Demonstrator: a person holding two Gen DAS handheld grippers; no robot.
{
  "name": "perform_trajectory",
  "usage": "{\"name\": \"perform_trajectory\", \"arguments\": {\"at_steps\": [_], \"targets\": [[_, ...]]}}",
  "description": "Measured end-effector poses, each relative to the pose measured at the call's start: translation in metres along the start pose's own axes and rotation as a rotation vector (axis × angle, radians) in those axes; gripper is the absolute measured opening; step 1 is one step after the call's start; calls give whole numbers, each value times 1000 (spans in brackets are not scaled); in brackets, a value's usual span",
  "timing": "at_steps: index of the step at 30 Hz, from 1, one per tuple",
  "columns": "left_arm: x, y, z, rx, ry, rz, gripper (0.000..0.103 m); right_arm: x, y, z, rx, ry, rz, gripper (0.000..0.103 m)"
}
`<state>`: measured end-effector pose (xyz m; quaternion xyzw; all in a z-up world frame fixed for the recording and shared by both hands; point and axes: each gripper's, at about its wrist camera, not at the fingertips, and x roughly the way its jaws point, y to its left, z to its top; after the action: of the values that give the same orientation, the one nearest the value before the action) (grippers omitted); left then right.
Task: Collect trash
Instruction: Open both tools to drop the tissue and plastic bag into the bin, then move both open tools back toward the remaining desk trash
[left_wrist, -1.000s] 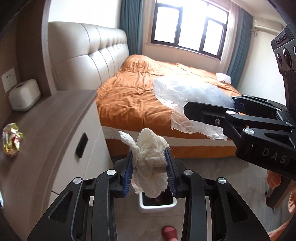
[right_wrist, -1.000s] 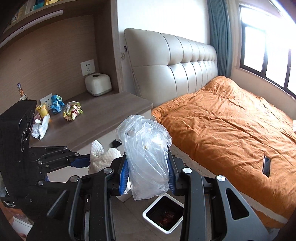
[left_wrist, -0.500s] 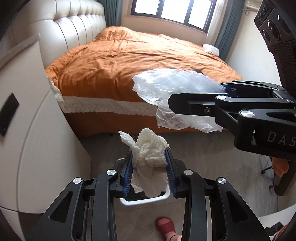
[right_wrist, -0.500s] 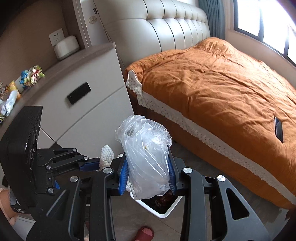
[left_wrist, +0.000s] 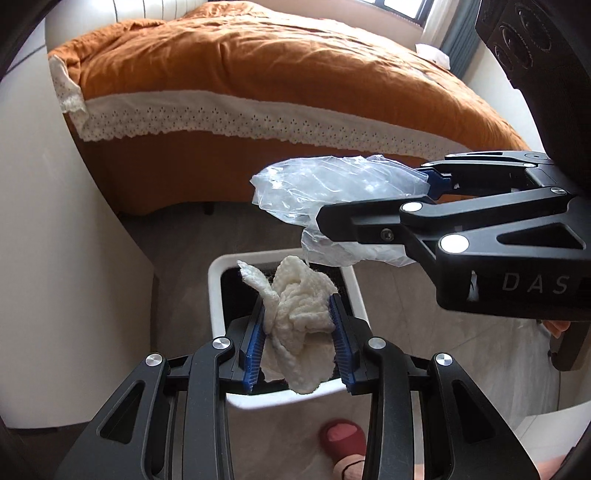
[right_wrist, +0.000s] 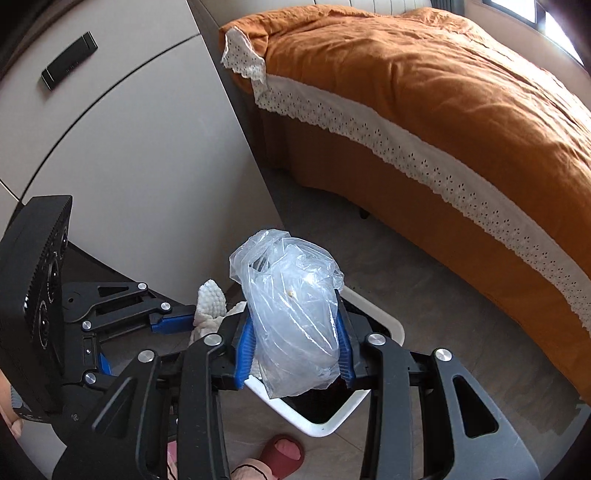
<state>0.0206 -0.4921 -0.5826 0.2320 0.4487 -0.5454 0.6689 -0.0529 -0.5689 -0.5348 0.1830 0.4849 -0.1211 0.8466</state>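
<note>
Left gripper (left_wrist: 298, 325) clamped on white tissue wad (left_wrist: 295, 317) — directly above white bin (left_wrist: 218, 295) on floor. Right gripper (right_wrist: 295, 332) clamped on clear plastic bag (right_wrist: 291, 314) — over same bin, beside bed (right_wrist: 443, 92).

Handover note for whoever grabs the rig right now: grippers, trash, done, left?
Left hand-held gripper: shut on a white tissue wad, hanging right over the bin.
Right hand-held gripper: shut on a clear plastic bag, also above the bin opening.
Bin: white, on the floor between cabinet and bed, dark contents inside.
Done: both pieces carried to the bin.
Left: open both so the pieces drop in. Nothing released yet.
</note>
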Motion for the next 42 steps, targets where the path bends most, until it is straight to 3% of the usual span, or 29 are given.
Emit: {"name": "perform_trajectory", "arguments": {"at_steps": [1, 2, 7, 15, 28, 42], "targets": [[8, 4, -4, -14, 9, -19, 80, 8, -1, -4, 2, 12, 9, 76], [13, 6, -7, -20, 1, -9, 98, 17, -3, -8, 7, 23, 21, 98], [28, 5, -12, 18, 23, 54, 99, 35, -9, -18, 4, 61, 3, 99], [-39, -3, 21, -9, -41, 70, 99, -21, -4, 13, 3, 4, -20, 99], [-213, -37, 94, -86, -239, 159, 99, -199, 33, 76, 9, -269, -36, 99], [-353, -67, 123, -131, -423, 285, 99, -325, 78, 112, -71, -546, -37, 99]]}}
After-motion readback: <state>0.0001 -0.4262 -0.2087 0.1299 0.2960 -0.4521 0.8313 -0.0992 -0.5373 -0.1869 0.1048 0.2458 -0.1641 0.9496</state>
